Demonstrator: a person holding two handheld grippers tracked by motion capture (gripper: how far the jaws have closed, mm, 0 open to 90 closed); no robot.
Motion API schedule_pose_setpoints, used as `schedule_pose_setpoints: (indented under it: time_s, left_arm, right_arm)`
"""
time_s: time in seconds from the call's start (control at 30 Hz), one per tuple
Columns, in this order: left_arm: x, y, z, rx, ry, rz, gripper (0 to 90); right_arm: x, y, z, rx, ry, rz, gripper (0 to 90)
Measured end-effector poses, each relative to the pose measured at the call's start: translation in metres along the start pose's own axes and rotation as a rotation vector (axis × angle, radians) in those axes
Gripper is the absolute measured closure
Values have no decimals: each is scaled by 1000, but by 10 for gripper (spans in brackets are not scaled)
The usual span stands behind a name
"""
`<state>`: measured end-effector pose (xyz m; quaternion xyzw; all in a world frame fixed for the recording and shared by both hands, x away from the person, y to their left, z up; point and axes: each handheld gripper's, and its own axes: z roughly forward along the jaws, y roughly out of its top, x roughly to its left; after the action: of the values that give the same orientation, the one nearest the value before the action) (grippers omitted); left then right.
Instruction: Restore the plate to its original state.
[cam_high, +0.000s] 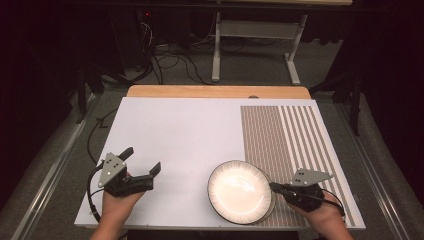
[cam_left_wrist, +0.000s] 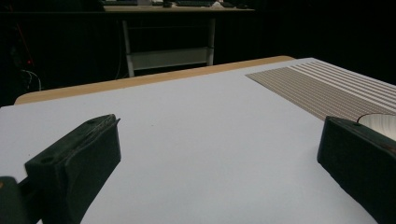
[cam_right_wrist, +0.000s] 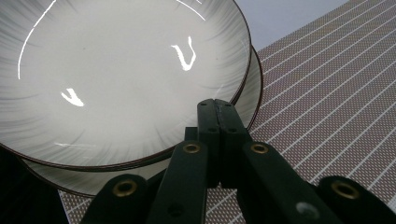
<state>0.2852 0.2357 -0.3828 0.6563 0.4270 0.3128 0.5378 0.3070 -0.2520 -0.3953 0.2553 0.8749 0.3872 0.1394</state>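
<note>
A white plate (cam_high: 240, 192) with a dark rim and grey streaks rests near the table's front edge, half on a brown striped mat (cam_high: 290, 135). In the right gripper view it is the upper plate (cam_right_wrist: 116, 70) of a stack of two, and the lower plate (cam_right_wrist: 253, 91) peeks out beneath it. My right gripper (cam_high: 272, 186) is at the plate's right edge. Its jaws (cam_right_wrist: 218, 105) are pressed together and reach over the rim, with nothing between them. My left gripper (cam_high: 142, 159) sits at the front left over the bare white sheet, open (cam_left_wrist: 219, 126) and empty. A sliver of plate (cam_left_wrist: 380, 122) shows behind its right jaw.
A white sheet (cam_high: 175, 140) covers the wooden table (cam_high: 215, 91), whose far edge shows. The striped mat (cam_left_wrist: 327, 86) takes up the right side. Beyond the table are a dark floor with cables and a white desk frame (cam_high: 255, 45).
</note>
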Motion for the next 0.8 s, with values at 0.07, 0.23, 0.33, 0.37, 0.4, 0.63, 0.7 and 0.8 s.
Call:
schedule_pose_setpoints:
  time_s: [0.07, 0.23, 0.33, 0.37, 0.4, 0.63, 0.7, 0.8]
  left_arm:
    - [0, 0, 0, 0, 0, 0, 1]
    - [1, 0, 0, 0, 2, 1, 1]
    - [1, 0, 0, 0, 2, 1, 1]
    - [1, 0, 0, 1, 2, 1, 1]
    - [1, 0, 0, 2, 2, 1, 1]
    - [1, 0, 0, 1, 3, 1, 1]
    - [1, 0, -1, 0, 5, 2, 1]
    - [2, 0, 0, -1, 5, -2, 1]
  right_arm:
    - [0, 0, 0, 0, -2, 2, 900]
    - [0, 0, -1, 0, -4, 2, 900]
    - [-1, 0, -1, -1, -5, 9, 900]
    - [-1, 0, -1, -1, -5, 8, 900]
    - [-1, 0, -1, -4, -5, 4, 900]
    - [-2, -1, -3, -9, -7, 8, 900]
    - [-2, 0, -4, -13, -9, 7, 900]
    - [-4, -1, -7, -25, -15, 21, 900]
